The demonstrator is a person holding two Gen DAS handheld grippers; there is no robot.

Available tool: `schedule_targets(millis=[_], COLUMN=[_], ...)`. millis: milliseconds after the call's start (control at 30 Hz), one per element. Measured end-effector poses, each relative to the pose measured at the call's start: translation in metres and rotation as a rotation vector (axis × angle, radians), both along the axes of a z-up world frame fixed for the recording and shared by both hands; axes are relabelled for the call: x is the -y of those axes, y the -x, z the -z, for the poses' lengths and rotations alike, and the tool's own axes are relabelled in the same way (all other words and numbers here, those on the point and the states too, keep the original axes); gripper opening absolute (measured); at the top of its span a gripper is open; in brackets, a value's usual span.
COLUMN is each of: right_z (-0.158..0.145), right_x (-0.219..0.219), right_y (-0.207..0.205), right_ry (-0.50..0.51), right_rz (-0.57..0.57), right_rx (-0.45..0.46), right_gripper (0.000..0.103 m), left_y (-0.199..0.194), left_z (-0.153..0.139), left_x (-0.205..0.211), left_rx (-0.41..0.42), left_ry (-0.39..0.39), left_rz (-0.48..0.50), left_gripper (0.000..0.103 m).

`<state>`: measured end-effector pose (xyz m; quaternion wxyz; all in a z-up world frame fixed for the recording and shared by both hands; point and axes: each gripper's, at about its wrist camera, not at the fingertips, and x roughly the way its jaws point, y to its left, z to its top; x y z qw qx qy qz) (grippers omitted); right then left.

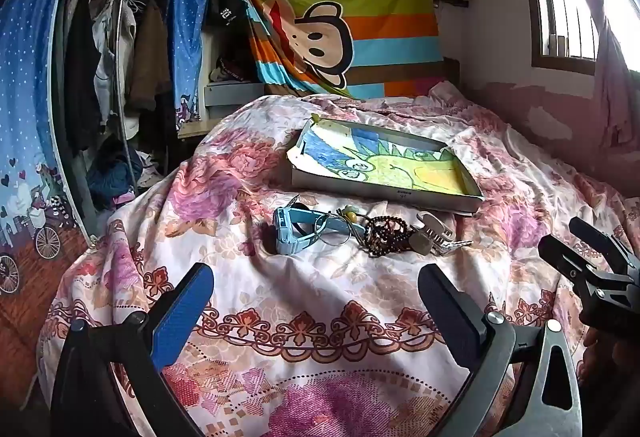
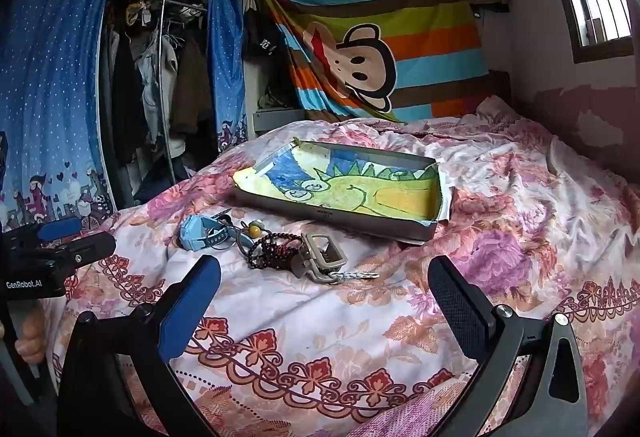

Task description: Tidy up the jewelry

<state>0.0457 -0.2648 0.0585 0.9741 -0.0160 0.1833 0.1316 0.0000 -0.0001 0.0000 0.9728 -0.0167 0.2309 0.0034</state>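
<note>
"GenRobot.AI" lettering on left tongs (image 2: 60, 233) body (white print); jaws wide.

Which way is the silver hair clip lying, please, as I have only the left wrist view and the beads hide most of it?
Observer: The hair clip shows whole from the right wrist view. It lies just right of the bead bracelet, and its teeth are visible inside the frame.
Operator: Thank you. Does my left gripper show there?
Observer: Yes. The left gripper is at the left edge with its jaws open, apart from the blue watch.
Operator: And the tray's right end?
Observer: The paper lining folds out over the wall of the tray there.
</note>
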Motion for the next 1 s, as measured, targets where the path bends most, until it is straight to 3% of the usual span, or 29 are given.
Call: schedule_targets(millis=[1000], right_z=[0.0017], right_x=[-0.0011], right_y=[-0.0013], right_ry=[0.003], right_rz=[-0.001], right_rx=[-0.01], right_gripper=[0.102], left_y=[0.0013], left_z=[-0.0025], left_x=[0.0087], left_rx=[0.004], left_ry=[-0.022], left_rz=[0.015], left_gripper=[0.103])
